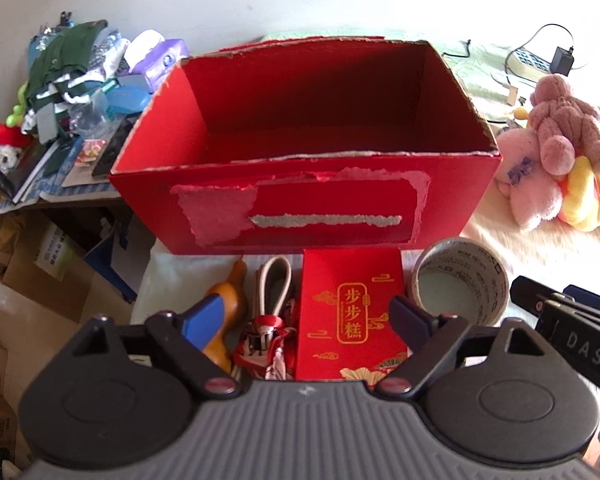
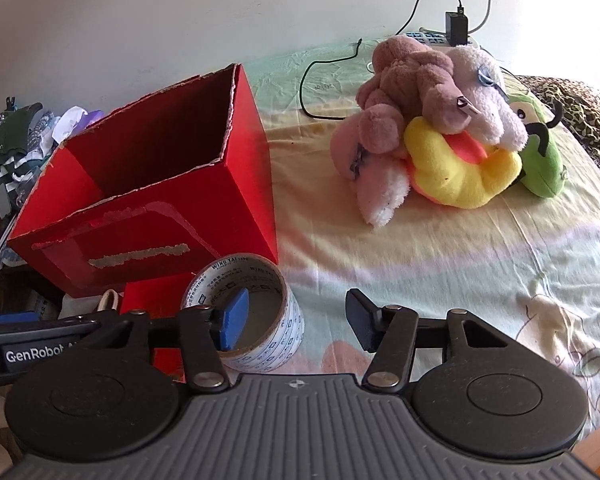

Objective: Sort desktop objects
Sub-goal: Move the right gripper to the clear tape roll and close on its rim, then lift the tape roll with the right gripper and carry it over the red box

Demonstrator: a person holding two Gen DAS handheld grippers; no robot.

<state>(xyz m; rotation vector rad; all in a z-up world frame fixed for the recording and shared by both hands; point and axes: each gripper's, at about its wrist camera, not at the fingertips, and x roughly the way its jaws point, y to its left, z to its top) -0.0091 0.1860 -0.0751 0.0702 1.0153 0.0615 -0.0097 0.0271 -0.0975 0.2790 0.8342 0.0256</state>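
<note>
While the left wrist view alone shows the small red gift box [image 1: 350,312] lettered 步步糕 under the spread left tool [image 1: 306,316], before the torn red cardboard box [image 1: 300,204], the right view shows the "WING TAI" tape roll [image 2: 256,316] by the spread right tool [image 2: 296,320].

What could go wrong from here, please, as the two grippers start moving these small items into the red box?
1. The left gripper is open over the small red packet, with the strap and patterned cloth close beside it; it could snag those too.
2. The right gripper has one finger over the tape roll, which might tip or roll.
3. The grippers sit close and might collide near the red box.
</note>
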